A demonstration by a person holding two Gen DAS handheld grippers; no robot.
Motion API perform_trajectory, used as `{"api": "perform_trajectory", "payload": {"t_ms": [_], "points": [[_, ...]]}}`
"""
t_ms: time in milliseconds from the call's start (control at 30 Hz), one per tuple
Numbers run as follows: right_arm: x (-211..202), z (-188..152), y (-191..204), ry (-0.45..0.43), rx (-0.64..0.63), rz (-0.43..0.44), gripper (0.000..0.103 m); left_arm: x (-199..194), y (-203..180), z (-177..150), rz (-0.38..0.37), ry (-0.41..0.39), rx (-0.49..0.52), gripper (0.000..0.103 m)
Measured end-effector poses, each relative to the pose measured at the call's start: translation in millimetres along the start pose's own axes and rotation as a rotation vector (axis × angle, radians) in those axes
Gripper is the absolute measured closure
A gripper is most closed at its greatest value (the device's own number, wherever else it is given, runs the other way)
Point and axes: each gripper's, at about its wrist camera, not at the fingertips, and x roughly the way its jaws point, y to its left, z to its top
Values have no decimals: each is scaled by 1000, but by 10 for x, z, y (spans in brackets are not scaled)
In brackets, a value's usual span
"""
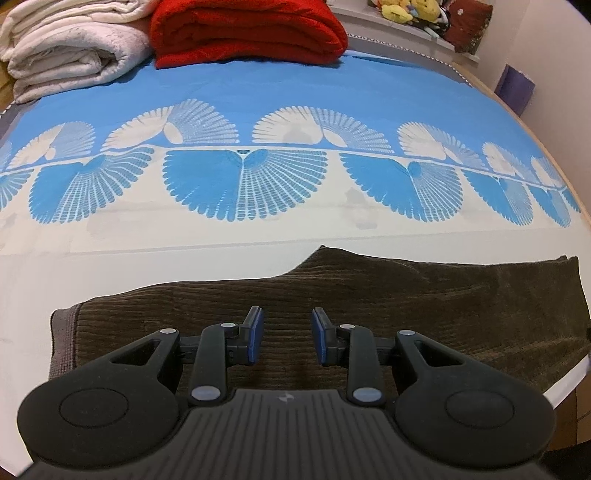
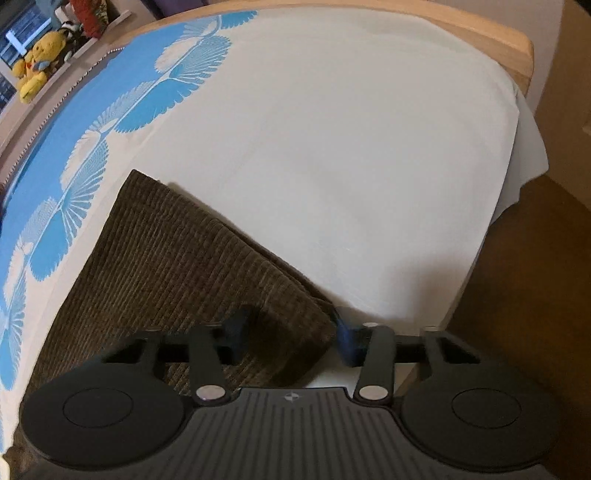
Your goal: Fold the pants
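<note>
In the left wrist view, the pants lie flat on the bed, near its front edge, as a long brown strip that seems already folded lengthwise. The cloth is ribbed like corduroy, thick and soft, and a grey waistband shows at the left end. The left tool hangs over the middle of the strip with its pads apart and nothing between them. A red blanket and a white blanket are stacked at the far side of the bed.

In the right wrist view, the right tool is at one end of the pants. A corner of the cloth sits between the two pads, but the picture is blurred there, so it cannot be told if they press on it. The step in hand seems to be taking this end. The next move probably calls for a firm grip, then carrying the end over toward the waistband, while the left tool holds the middle flat.
</note>
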Motion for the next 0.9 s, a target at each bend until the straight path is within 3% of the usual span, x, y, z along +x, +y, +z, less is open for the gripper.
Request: {"api": "perform_trajectory", "payload": {"t_ms": [233,367,433,533,667,733,800,833,867,900], "points": [[-82,30,242,-34,-63,-59,76,-75,128,7,-11,-14,-17,71],[-503,-50,780,-189,-204,-63,79,-125,225,5,-11,-28,-27,71],[-793,-214,1201,-280,-328,-1,80,-144,293,-1,-6,-30,-37,71],[-1268,-802,1980,-400,-618,154,80,-166,395,-24,4,-30,-44,71],[-1732,-1987,2791,-465,-967,439,80,-194,543,-84,25,-24,-56,71],[-1791,-2582,3068,-442,-1111,559,79,-215,625,-115,32,-22,-66,71],[-1684,-3126,3281,-320,-1215,656,72,-226,698,-137,36,-19,-78,71],[-1567,-3388,3369,-204,-1278,686,67,-234,734,-152,39,-16,-85,71],[-1417,-3669,3438,-50,-1364,697,68,-240,763,-164,40,-14,-90,71],[-1331,-3888,3456,48,-1436,698,68,-247,794,-179,41,-12,-96,71]]}}
